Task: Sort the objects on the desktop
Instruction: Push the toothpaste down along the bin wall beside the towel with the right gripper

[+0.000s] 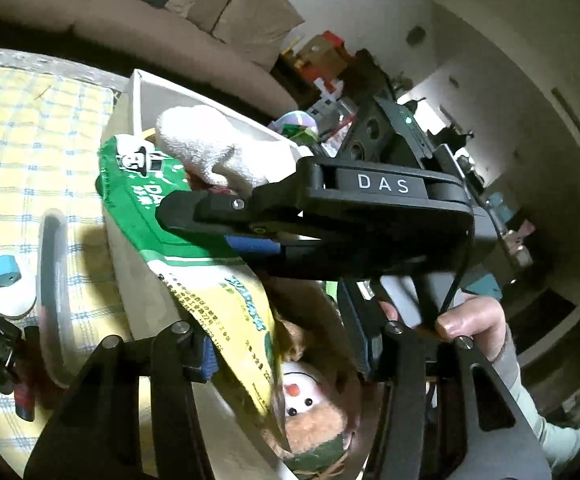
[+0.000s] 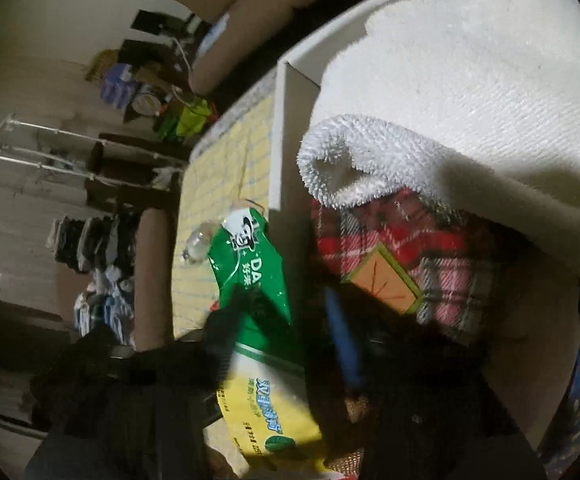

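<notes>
Snack bag (image 1: pixel 194 256), light, crinkly and slippery, droops over the box (image 1: pixel 138 92) rim as my half-open right gripper (image 1: pixel 210 220) straddles its stiffer top seam, unpinched; left gripper (image 1: pixel 286 364) half-open too, gripping nothing.

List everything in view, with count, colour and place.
snack bag: one, green and yellow, over box wall
towel: one, white, in box
plaid cloth: one, red, under towel
plush toy: one, brown, in box
box: one, white, on tablecloth
tablecloth: one, yellow checked, under box
sofa: one, beige, behind
left gripper: black, fingers apart around bag
right gripper: black, fingers apart around bag
hand: one, at right gripper's handle
</notes>
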Demonstrator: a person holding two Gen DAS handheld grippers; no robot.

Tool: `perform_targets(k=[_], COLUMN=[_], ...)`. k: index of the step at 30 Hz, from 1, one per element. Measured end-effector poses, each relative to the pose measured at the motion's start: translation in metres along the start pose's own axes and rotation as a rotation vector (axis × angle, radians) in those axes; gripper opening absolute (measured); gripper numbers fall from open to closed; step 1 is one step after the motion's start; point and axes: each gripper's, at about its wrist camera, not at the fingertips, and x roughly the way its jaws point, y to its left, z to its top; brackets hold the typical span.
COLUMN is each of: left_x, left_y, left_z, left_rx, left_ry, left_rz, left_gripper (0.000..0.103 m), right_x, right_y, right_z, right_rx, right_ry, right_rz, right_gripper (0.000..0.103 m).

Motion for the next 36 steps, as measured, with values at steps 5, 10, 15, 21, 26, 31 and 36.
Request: perform_targets(k=[5,10,15,21,26,31,36], left_x=[0.006,0.009,0.007,0.004,-0.009,-0.013,-0.009], left_y=[-0.011,-0.019,-0.019,-0.015,-0.021,-0.033,-0.037], left_z=[0.002,-0.003,-0.010,-0.012,-0.011,-0.011,-0.017], left_rx=[0.055,0.081,0.071,0.067,0.079,0.125,0.127], left_ry=[0.013,0.023,0.014,0.008,-0.023,-0.028,-0.021], left_rz=[0.010,0.032,0.033,0.025,-0.003,0.055,0.074], left_gripper=[0.047,0.047,0.047,0.048,0.050,0.051,0.051], right_x=[-0.019,-0.014,0.019,0.036,0.007,-0.022,0.006], right_y=[0.017,0.056,0.081,0.089,0.097,0.118,0.113], right_z=[0.000,0.005,0.000,-0.016,-0.012,0.011,0.046], right_rx=[-0.093,-0.271,-0.407,-0.532,-0.531,-0.530,-0.444], right_ry=[-0.021,0.041,0.157,0.180,0.102,-0.040,-0.089], right_rz=[-0.089,-0.208,-0.369,-0.447,-0.465,-0.608,-0.767], right_gripper=[0.051,0.073,0.073,0.056,0.056,0.056,0.056])
